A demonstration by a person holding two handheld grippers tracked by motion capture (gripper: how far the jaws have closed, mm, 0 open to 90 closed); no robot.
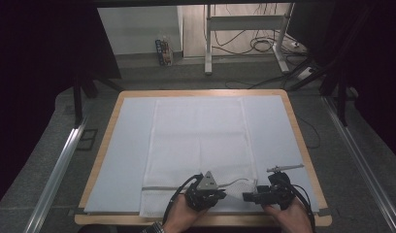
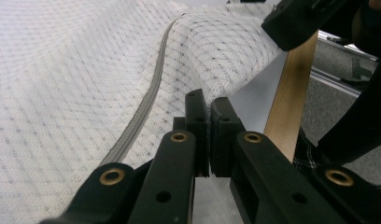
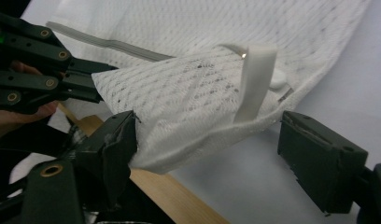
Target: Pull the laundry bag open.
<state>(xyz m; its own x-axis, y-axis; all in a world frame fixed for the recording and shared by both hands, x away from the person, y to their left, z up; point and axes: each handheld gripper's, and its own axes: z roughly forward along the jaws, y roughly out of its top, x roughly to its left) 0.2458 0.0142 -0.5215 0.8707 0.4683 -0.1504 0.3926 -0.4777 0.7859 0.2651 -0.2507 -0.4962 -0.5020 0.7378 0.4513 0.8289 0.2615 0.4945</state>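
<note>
Between the pressed-together jaws of the left gripper (image 2: 209, 135), the near edge of the white mesh bag (image 1: 198, 141) is being pinched and lifted, probably presenting its corner to the right gripper (image 3: 207, 149), whose spread jaws are flanking it without clamping.

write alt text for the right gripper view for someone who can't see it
A lifted corner of a white mesh laundry bag, with a white loop strap, sits between the right gripper's open black fingers. The left gripper, at the upper left, is shut on the bag's edge. Below lie the wooden table edge and a pale blue cloth.
</note>
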